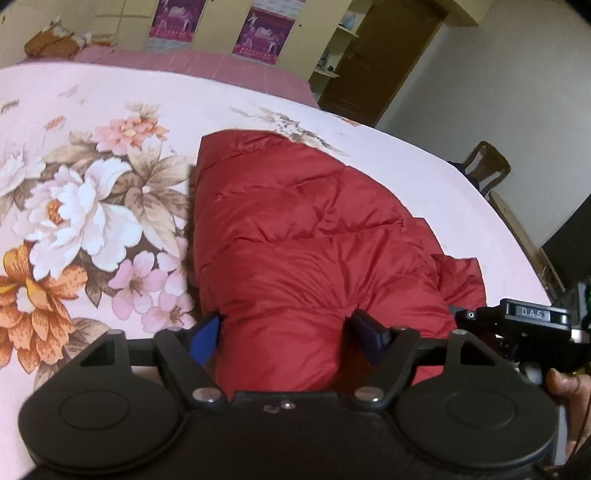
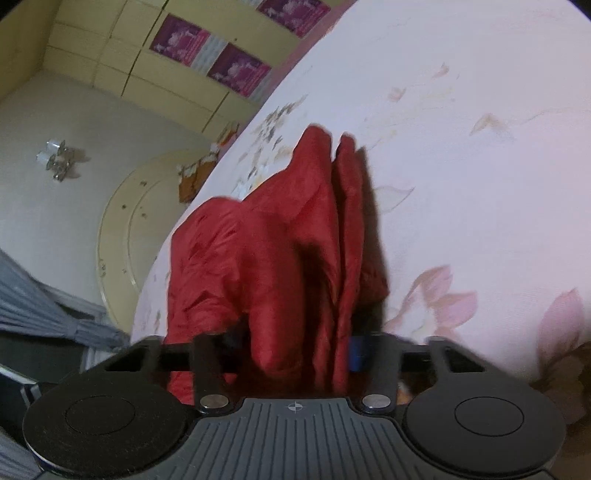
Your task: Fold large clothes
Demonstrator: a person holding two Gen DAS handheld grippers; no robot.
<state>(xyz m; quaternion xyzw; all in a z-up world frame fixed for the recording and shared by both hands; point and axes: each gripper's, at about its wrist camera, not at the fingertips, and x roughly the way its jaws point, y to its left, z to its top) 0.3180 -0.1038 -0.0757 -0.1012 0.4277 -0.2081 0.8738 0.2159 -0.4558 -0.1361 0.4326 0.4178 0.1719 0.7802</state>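
A red quilted puffer jacket (image 1: 303, 236) lies on a bed with a pink floral cover (image 1: 92, 192). My left gripper (image 1: 288, 332) holds a thick bunch of the jacket's near edge between its blue fingers (image 1: 205, 338). In the right wrist view the jacket (image 2: 273, 258) hangs in folds, lifted off the cover (image 2: 480, 147). My right gripper (image 2: 295, 350) is shut on several layers of the red fabric, with one blue finger (image 2: 356, 352) showing on the right. The right gripper's body (image 1: 532, 317) also shows at the right edge of the left wrist view.
A wooden chair (image 1: 484, 166) and a brown door (image 1: 384, 62) stand beyond the bed's right side. Yellow wardrobes with purple posters (image 1: 258, 33) line the far wall. An orange pillow (image 1: 55, 44) lies at the bed's far left. Grey curtains (image 2: 44, 306) hang at the left.
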